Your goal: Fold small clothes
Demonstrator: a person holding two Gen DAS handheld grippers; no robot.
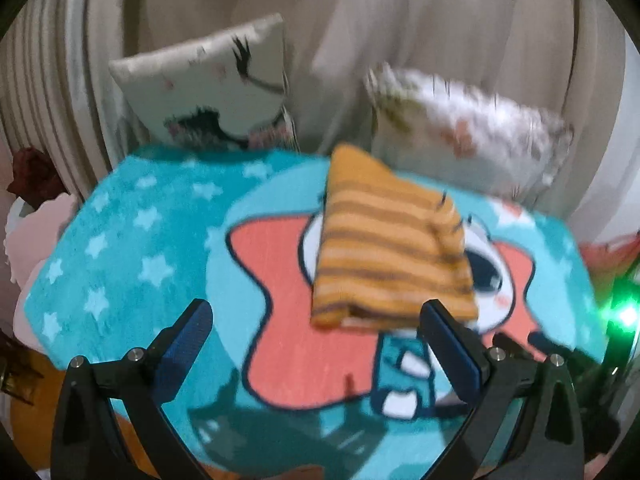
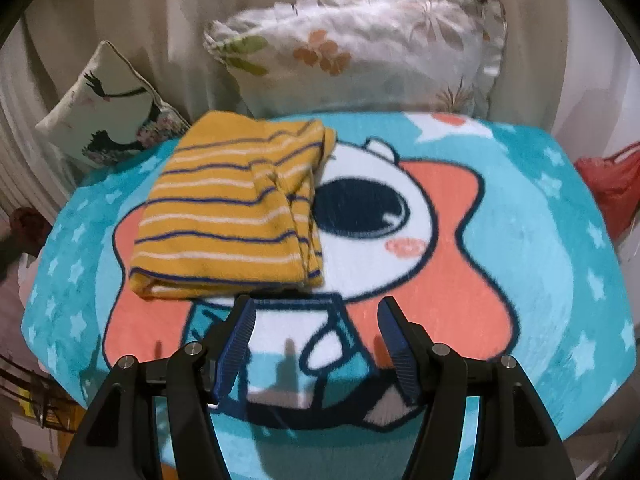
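A yellow garment with dark and white stripes (image 1: pixel 384 240) (image 2: pixel 236 208) lies folded into a compact rectangle on the turquoise cartoon blanket (image 1: pixel 132 248) (image 2: pixel 520 208). My left gripper (image 1: pixel 316 316) hovers just short of its near edge, jaws wide open, and its right finger (image 1: pixel 448 340) overlaps the garment's near right corner in the picture; I cannot tell if it touches. My right gripper (image 2: pixel 316 312) hangs in front of the near edge, to the right of the fold's middle. It is open with only blanket between the fingers.
Two cushions lean against the curtain behind the blanket: a crane-print one (image 1: pixel 212 92) (image 2: pixel 108 108) and a floral one (image 1: pixel 468 128) (image 2: pixel 360 52). Red cloth (image 2: pixel 612 184) lies off the right edge. The left wrist view is motion-blurred.
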